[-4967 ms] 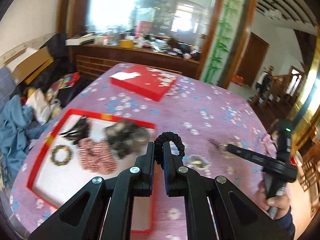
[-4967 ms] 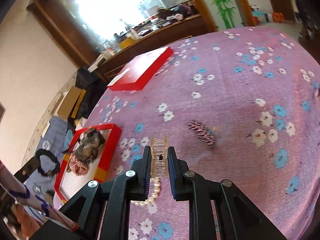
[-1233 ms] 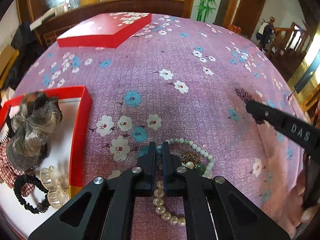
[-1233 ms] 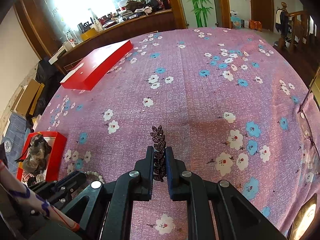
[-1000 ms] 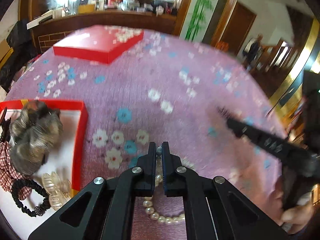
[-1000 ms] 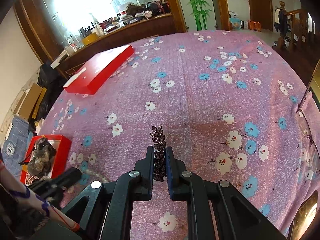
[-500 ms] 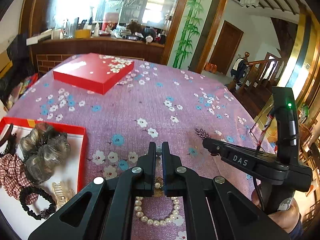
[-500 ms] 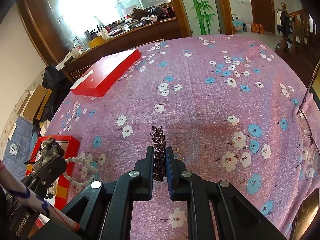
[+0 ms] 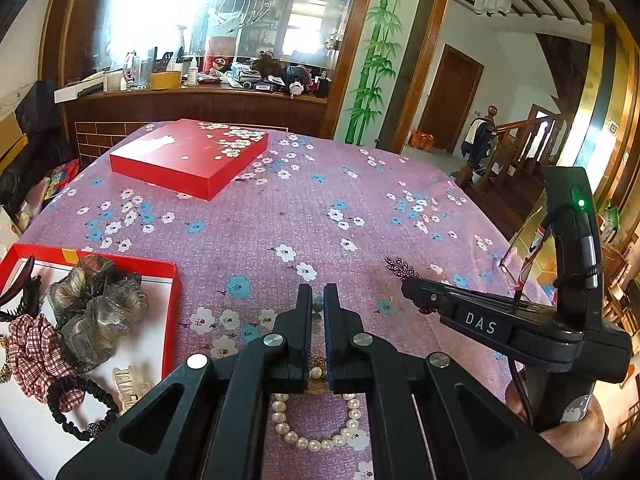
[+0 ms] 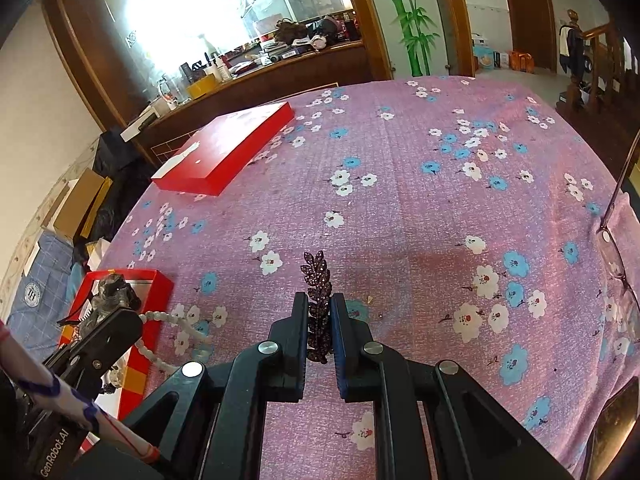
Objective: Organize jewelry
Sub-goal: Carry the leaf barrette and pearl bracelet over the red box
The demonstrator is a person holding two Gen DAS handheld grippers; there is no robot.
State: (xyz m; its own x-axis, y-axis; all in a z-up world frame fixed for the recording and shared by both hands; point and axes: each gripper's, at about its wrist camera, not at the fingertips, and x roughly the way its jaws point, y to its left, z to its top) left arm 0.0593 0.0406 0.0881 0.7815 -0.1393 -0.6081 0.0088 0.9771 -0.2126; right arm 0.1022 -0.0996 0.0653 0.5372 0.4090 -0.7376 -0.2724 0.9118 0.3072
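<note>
My left gripper (image 9: pixel 318 300) is shut on a pearl necklace (image 9: pixel 316 440) and holds it above the tablecloth; its loop hangs below the fingers. The necklace also shows in the right wrist view (image 10: pixel 176 322), dangling beside the red tray. My right gripper (image 10: pixel 319 304) is shut on a dark purple leaf-shaped hair clip (image 10: pixel 318 280), held above the cloth; its tip shows in the left wrist view (image 9: pixel 400 269). The open red tray (image 9: pixel 170 280) at the left holds a grey scrunchie (image 9: pixel 96 308), a plaid scrunchie (image 9: pixel 34 348), a black hair tie (image 9: pixel 80 408) and a clear claw clip (image 9: pixel 128 384).
A red lid (image 9: pixel 188 156) lies at the far left of the pink flowered tablecloth (image 9: pixel 320 208). Eyeglasses (image 10: pixel 618 256) lie at the right table edge. A cluttered wooden counter (image 9: pixel 200 96) stands behind the table, with boxes and cloth on the floor at the left.
Both grippers have risen a little with their loads. The necklace hangs freer under the left gripper and the right gripper has come nearer to the left one.
</note>
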